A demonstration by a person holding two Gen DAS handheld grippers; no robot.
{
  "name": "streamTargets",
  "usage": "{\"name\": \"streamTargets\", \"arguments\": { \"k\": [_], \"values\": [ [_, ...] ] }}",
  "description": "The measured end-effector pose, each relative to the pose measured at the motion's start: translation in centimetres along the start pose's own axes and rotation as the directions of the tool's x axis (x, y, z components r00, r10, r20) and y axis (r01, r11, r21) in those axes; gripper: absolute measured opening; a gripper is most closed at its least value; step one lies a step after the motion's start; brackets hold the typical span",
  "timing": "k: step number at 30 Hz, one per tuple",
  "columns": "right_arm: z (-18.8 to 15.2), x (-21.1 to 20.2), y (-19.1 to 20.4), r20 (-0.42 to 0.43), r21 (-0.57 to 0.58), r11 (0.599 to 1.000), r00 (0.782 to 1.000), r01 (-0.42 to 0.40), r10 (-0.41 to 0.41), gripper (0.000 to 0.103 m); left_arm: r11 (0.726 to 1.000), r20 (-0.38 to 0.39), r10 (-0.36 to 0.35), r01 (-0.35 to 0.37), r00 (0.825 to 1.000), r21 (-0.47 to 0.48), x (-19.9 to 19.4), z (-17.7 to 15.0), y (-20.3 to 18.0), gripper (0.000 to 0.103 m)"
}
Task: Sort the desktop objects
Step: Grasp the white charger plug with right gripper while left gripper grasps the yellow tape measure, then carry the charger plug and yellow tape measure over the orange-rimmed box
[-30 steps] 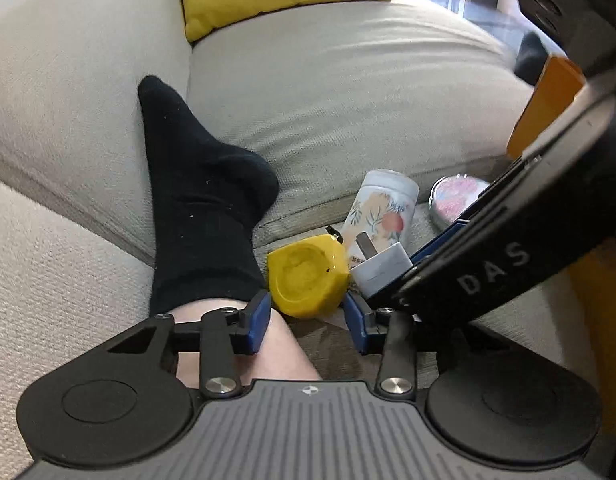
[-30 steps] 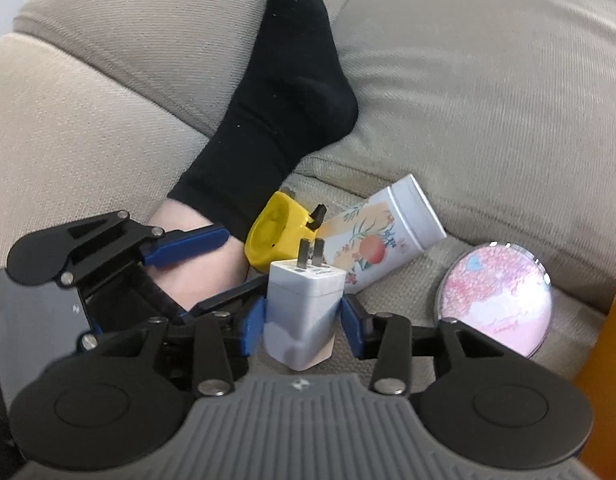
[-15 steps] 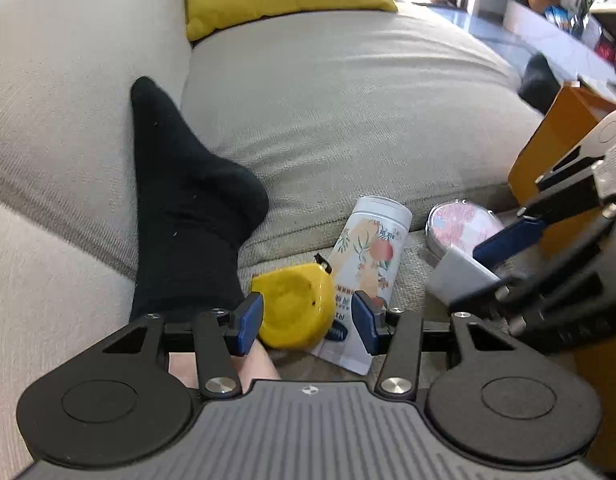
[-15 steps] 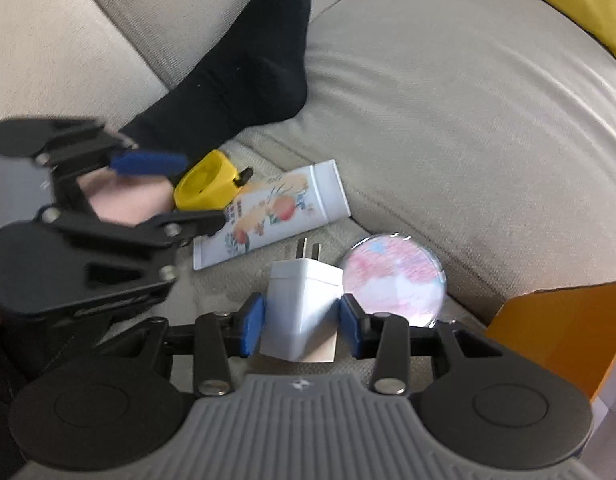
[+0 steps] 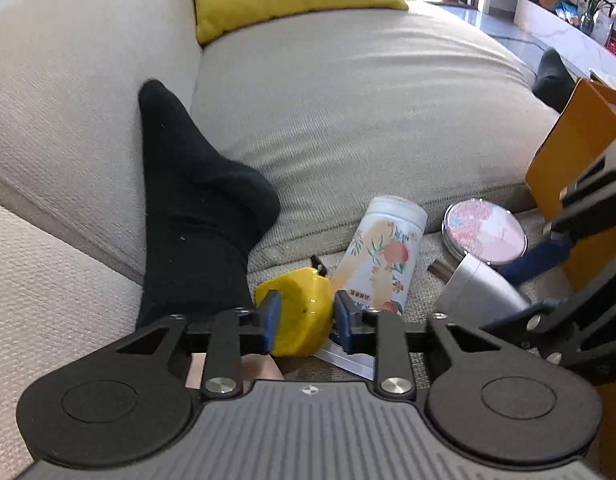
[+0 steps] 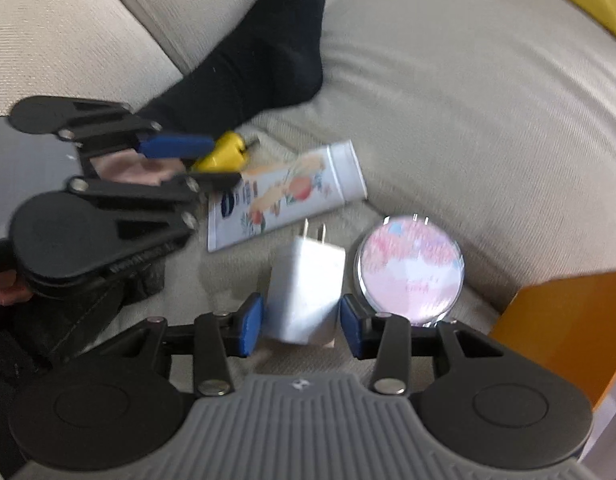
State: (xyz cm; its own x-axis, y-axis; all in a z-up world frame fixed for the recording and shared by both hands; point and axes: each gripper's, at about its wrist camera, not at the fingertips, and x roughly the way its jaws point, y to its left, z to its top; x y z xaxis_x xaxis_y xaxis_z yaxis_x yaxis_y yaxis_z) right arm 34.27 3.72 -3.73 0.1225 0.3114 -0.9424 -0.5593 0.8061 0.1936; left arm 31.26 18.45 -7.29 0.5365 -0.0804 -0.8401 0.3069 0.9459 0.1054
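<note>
On the beige sofa (image 5: 348, 92), in the seam where two cushions meet, the small things lie together, probably because they slide down into this low place. At the far left a foot in a black sock (image 5: 195, 208) rests against the cushion. Just beside it is the yellow tape measure (image 5: 297, 302); the left hand-held gripper (image 5: 303, 320) has just been closing its jaws, and the blue pads now press on both sides of this object, so I judge it is taken for sorting. Touching the tape measure on its right lies a flowered tube (image 5: 382, 256), flat, with its cap toward the cushion. Next comes the white charger (image 6: 305, 288), which the right hand-held gripper (image 6: 301, 326) holds between its half-open jaws, the prongs pointing away from the camera; it looks lifted a little off the sofa, but I cannot be sure. Beside it a round pink mirror (image 6: 410, 270) lies flat. At the far right stands an orange box (image 5: 572, 148), near the objects, likely the place where the sorted things go.
</note>
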Motion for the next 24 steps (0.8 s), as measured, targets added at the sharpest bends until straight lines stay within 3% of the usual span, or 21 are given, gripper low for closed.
{"name": "streamTargets", "arguments": {
  "k": [2, 7, 14, 20, 24],
  "values": [
    [0.0, 0.1, -0.3, -0.012, 0.023, 1.000, 1.000, -0.015, 0.015, 0.039, 1.000, 0.012, 0.009, -0.009, 1.000, -0.007, -0.5, -0.1, -0.1, 0.027],
    [0.5, 0.3, -0.5, -0.009, 0.056, 0.998, 1.000, -0.023, 0.023, 0.039, 0.998, 0.016, 0.069, -0.069, 0.997, -0.011, -1.5, -0.7, -0.7, 0.023],
    [1.0, 0.6, 0.3, 0.000, 0.042, 0.999, 1.000, 0.002, -0.002, 0.038, 0.969, 0.031, 0.215, -0.217, 0.976, 0.119, -0.5, -0.9, -3.2, 0.025],
    [0.3, -0.1, 0.6, 0.047, 0.022, 1.000, 0.999, 0.018, -0.019, 0.036, 0.985, 0.049, 0.163, -0.165, 0.985, 0.040, -1.6, -0.9, -1.7, 0.024],
    [-0.3, -1.8, 0.7, 0.082, 0.024, 0.999, 0.996, -0.022, 0.020, 0.036, 0.991, 0.092, 0.129, -0.131, 0.987, 0.015, -3.3, -1.0, -1.6, 0.023]
  ]
}}
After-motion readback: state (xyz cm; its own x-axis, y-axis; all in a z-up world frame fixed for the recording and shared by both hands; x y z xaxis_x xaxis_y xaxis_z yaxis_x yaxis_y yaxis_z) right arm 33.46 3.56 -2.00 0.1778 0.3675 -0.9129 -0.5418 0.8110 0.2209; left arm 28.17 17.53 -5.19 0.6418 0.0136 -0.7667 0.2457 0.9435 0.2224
